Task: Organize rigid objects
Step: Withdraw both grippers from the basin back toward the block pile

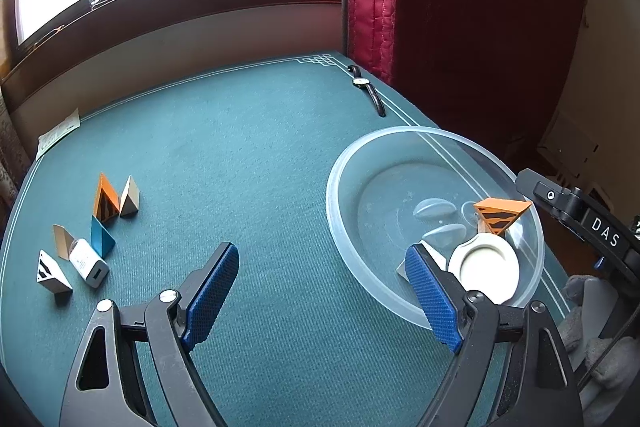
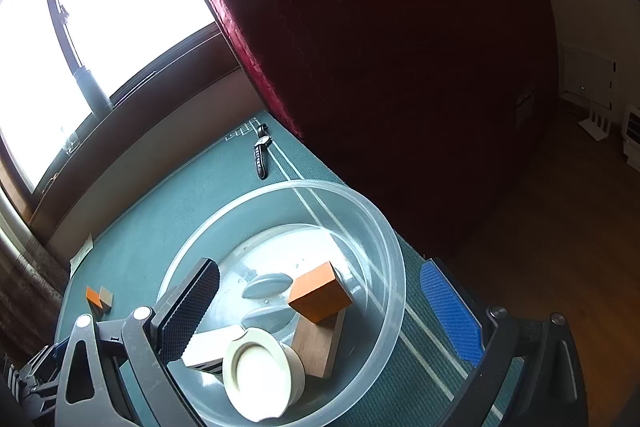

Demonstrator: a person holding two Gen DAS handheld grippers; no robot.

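- left gripper (image 1: 322, 273): jaws spread wide, nothing between the blue pads, hovering over the green table (image 1: 248, 155); its right finger overlaps the near rim of the clear bowl (image 1: 340, 163) in its own view.
- right gripper (image 2: 320, 297): jaws spread wide, holding nothing; left finger sits over the bowl's near-left rim, right finger outside the bowl on the right.
- clear bowl on the table's right side, close to the edge.
- inside the bowl: orange wedge block (image 2: 318, 291) resting on a brown wooden piece (image 2: 320, 345); cream round lid (image 2: 260, 375) tilted against the near wall; white block (image 2: 212, 343) just beside the lid, partly hidden by the left finger.
- left wrist view shows the orange wedge's end face with black stripes.
- loose pieces, table's left side, well apart from the bowl: orange striped prism (image 1: 106, 201) touching a beige prism (image 1: 130, 197); blue prism (image 1: 102, 237); white charger (image 1: 90, 263); small white striped prism (image 1: 52, 273); open cardboard piece (image 1: 62, 241).
- wristwatch (image 1: 368, 89) lies at the far right corner.
- paper slip (image 1: 60, 133) at the far left edge.
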